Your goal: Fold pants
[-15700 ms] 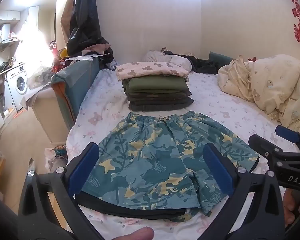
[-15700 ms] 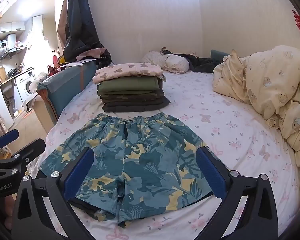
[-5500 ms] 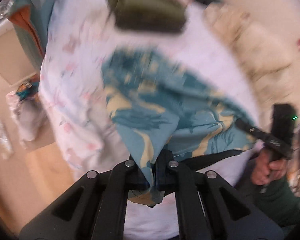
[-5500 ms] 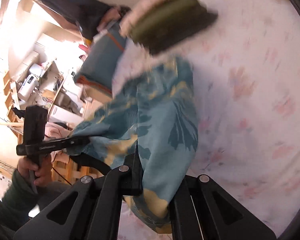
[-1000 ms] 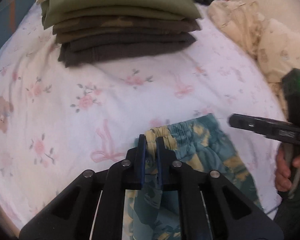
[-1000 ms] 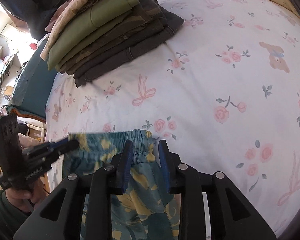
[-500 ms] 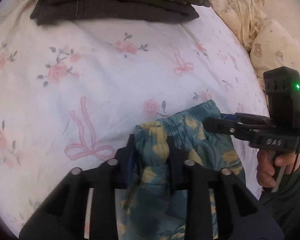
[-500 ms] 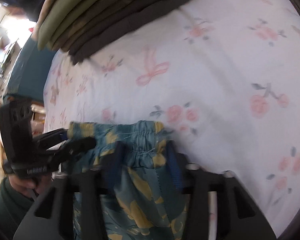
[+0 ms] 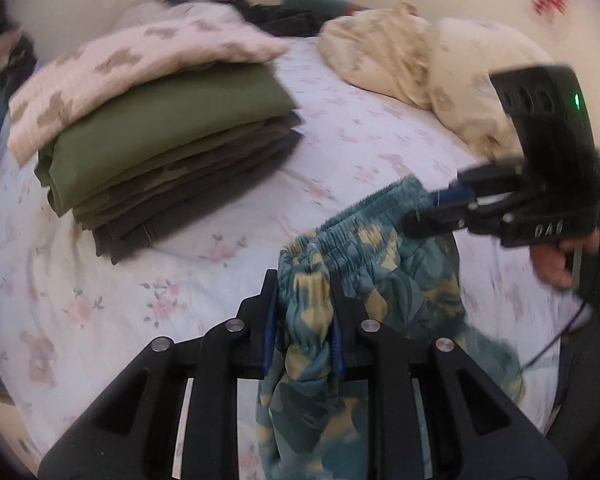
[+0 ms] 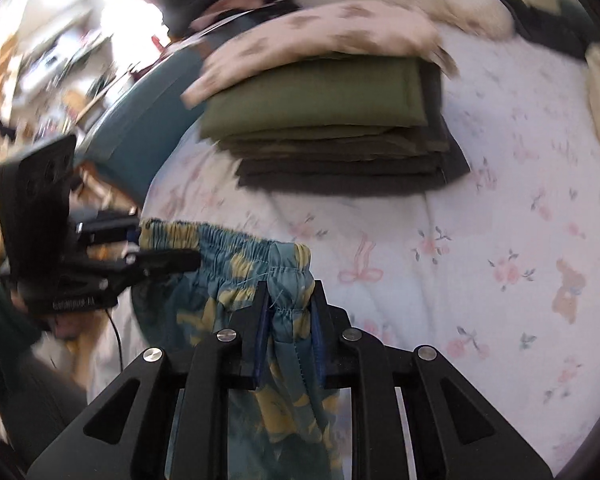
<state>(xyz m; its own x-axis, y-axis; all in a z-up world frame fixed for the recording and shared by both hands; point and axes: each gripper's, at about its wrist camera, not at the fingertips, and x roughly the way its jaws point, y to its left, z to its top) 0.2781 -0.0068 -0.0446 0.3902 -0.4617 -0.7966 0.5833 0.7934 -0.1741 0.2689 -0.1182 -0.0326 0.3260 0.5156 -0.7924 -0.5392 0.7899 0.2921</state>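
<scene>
The flowered bedsheet (image 9: 100,288) carries a stack of folded clothes (image 9: 168,152) at the back. In front of it the camouflage shorts (image 9: 380,264) hang off the bed by the elastic waistband (image 10: 228,246), which runs level between the grippers while the legs trail downward. The left gripper (image 9: 303,316) and right gripper (image 10: 287,320) each pinch one waistband end. The cloth looks light, limp and thin; the gathered waistband likely gives the firmest hold.

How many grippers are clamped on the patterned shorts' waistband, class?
2. The left gripper pinches one end of the shorts' elastic waistband, the right gripper the other end, holding it above the bed sheet.
</scene>
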